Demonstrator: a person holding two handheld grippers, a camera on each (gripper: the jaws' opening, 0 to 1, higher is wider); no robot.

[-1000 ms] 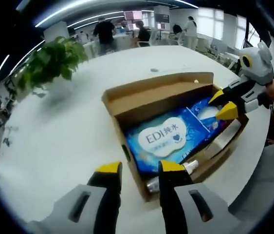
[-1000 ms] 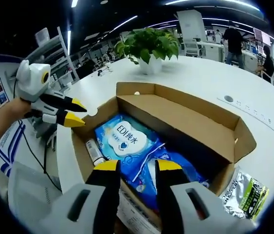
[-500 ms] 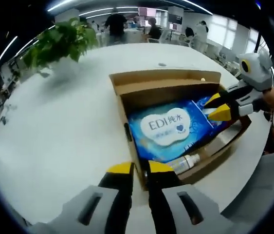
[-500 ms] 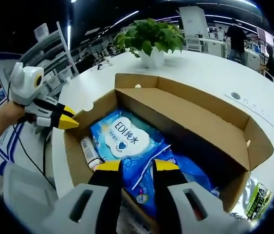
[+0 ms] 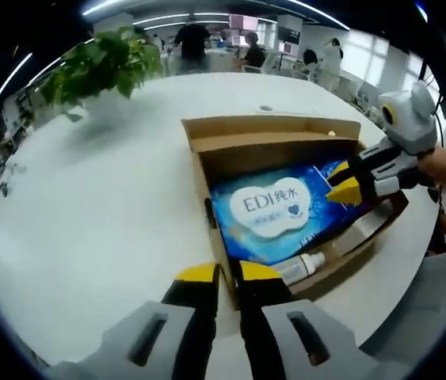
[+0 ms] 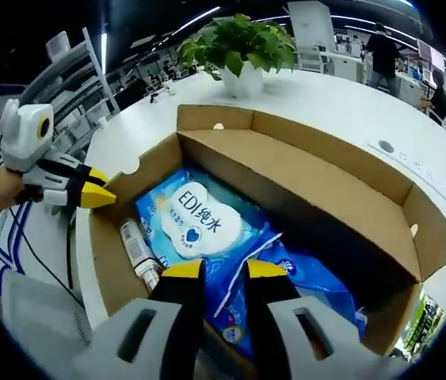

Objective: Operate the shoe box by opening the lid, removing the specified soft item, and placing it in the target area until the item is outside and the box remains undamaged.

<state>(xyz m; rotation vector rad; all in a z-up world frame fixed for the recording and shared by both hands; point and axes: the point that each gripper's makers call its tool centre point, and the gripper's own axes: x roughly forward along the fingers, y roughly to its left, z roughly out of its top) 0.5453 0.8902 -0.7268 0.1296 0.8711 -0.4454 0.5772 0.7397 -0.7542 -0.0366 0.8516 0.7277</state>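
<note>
Left gripper: we see its yellow tips nearly together, clamped on the near short wall of the shoe box. In the right gripper view it sits at the box's far-left corner, tips pinched on that wall's rim.

Right gripper: jaws a narrow slit apart, tips down inside the box over the blue soft packs. We cannot tell from here whether they grip the plastic or just touch it. In the left gripper view the tips look shut against the far blue pack.

Box is open, lid folded back and lying flat along the long side, joined to the box. It sits on the white table, near the table's rounded edge on the person's side.

Contents, near to far in the right gripper view:
- second blue pack, under the right gripper's tips
- wet wipes pack, blue with white "EDI" label, lying flat on the box floor, still inside
- small white bottle lying along the short wall, beside the wipes pack

Outside the box: silver foil packet on the table by the box's near-right corner.

Further back: potted plant on the table past the box. People stand at desks in the background.
</note>
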